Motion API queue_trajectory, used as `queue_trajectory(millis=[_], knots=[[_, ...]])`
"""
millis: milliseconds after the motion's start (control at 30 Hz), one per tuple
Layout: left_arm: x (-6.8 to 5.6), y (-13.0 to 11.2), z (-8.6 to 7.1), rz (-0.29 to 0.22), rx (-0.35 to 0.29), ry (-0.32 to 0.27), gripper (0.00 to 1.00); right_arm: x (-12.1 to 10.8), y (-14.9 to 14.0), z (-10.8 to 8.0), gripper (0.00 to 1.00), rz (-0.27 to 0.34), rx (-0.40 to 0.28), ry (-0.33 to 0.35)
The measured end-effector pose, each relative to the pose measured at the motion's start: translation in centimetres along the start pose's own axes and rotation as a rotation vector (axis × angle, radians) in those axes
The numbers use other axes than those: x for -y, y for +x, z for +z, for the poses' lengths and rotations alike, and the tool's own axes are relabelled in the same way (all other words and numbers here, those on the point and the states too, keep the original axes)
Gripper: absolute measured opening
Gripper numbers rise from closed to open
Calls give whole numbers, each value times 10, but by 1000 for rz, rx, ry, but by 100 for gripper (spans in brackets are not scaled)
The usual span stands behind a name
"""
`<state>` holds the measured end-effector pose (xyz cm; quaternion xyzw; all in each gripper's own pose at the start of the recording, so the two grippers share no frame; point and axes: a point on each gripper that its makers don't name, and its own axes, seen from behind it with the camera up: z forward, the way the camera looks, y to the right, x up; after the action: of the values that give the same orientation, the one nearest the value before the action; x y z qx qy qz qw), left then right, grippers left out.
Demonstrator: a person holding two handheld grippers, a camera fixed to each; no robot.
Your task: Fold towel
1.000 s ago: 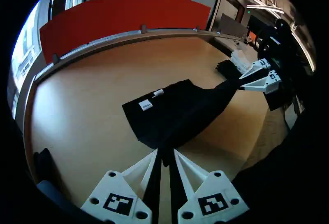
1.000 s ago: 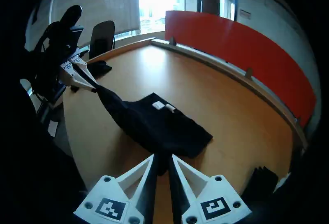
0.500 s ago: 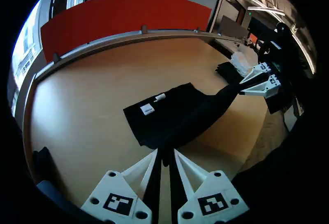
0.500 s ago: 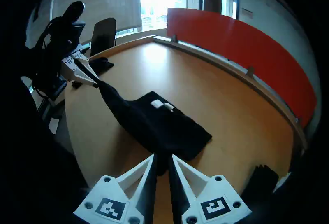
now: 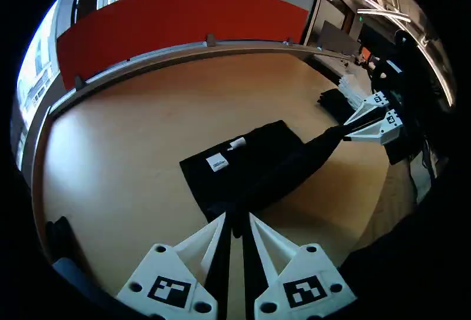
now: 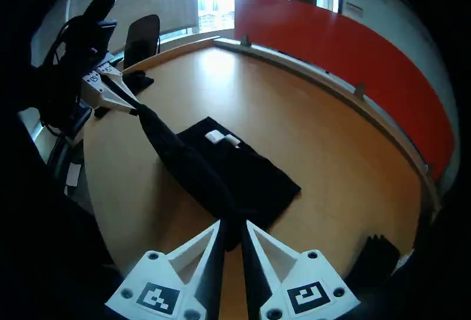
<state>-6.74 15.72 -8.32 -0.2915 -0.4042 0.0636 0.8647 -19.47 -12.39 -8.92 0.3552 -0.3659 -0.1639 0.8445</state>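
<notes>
A black towel (image 5: pixel 259 161) lies partly flat on the wooden table (image 5: pixel 129 132), with white tags (image 5: pixel 216 161) facing up. Its near edge is lifted and stretched into a taut band between both grippers. In the left gripper view, my left gripper (image 5: pixel 235 221) is shut on one end of that edge, and the right gripper (image 5: pixel 342 132) pinches the other end farther off. In the right gripper view, my right gripper (image 6: pixel 234 226) is shut on the towel (image 6: pixel 241 173), and the left gripper (image 6: pixel 136 110) grips the far end at the table's left side.
A red partition (image 5: pixel 176 20) runs along the table's far edge. A dark folded cloth (image 5: pixel 338 101) and a white stack (image 5: pixel 356 87) lie near the right gripper. Office chairs (image 6: pixel 144 40) stand beyond the table. Another dark object (image 6: pixel 377 249) sits at the near corner.
The held edge has drawn tighter, from a wide drape into a narrow band between the grippers. The flat part of the towel has slid slightly across the table. Both grippers stay shut.
</notes>
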Motion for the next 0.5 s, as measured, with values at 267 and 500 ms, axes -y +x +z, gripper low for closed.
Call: queue_trajectory(millis=[267,500], knots=[[19,7,26,-14,9,34,12,-18,5,22,17,31,13,-4],[30,10,48,-35,26,44,12,-31,2,39,17,55,32,-6]])
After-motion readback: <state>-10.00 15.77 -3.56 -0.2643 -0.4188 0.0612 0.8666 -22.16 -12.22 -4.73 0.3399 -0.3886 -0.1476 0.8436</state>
